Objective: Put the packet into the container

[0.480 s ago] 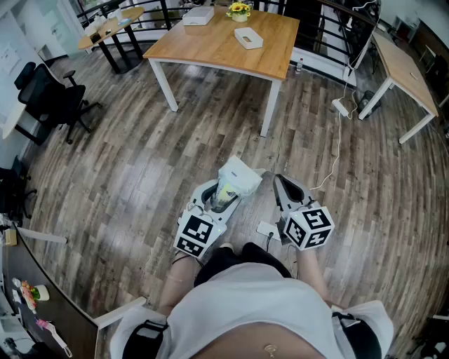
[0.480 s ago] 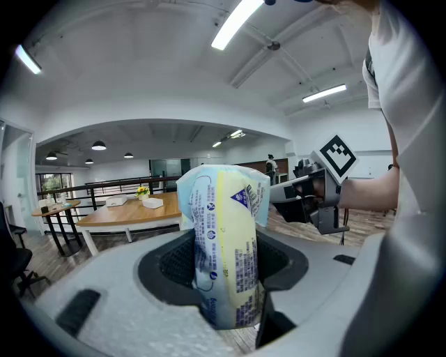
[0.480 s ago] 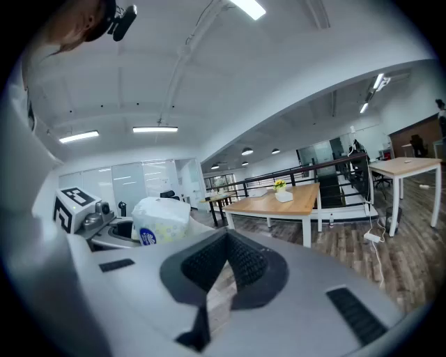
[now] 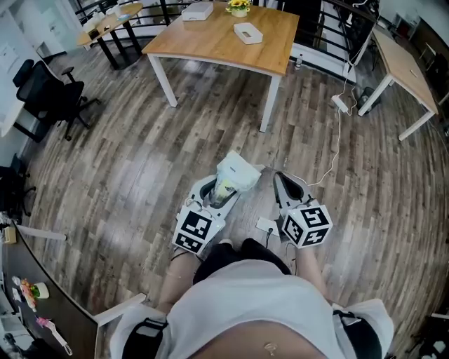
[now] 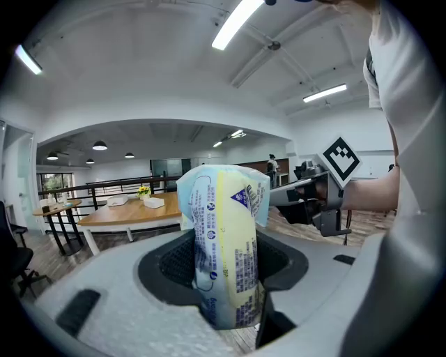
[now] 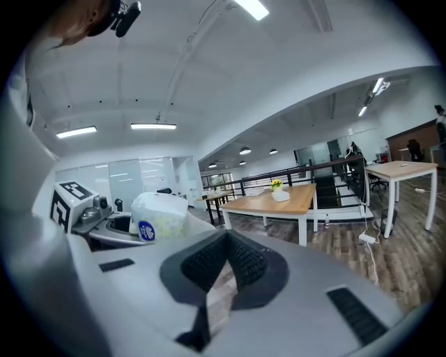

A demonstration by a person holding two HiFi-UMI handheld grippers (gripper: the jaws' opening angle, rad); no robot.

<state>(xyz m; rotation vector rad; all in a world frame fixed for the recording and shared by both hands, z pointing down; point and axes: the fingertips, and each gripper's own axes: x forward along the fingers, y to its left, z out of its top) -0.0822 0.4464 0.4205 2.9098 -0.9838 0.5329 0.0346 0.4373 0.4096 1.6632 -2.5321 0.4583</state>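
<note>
A pale blue and yellow packet (image 5: 224, 237) stands upright between the pads of my left gripper (image 5: 226, 261), which is shut on its lower half. From the head view the packet (image 4: 236, 175) pokes out of the left gripper (image 4: 217, 191) at waist height over the wooden floor. My right gripper (image 4: 284, 185) hangs beside it, jaws together with nothing in them; its pads (image 6: 240, 261) meet at the tip. A small white box (image 4: 248, 33) lies on the wooden table (image 4: 210, 45) ahead, with a second white box (image 4: 198, 11) farther back.
A yellow flower pot (image 4: 238, 8) sits on the table. A second table (image 4: 405, 70) stands at the right, with a white cable and power strip (image 4: 340, 105) on the floor beside it. A black office chair (image 4: 50, 95) is at the left, and dark railings run behind the tables.
The table and floor have slid slightly up in the head view. Both grippers hold the same pose, and the packet stays clamped in the left one.
</note>
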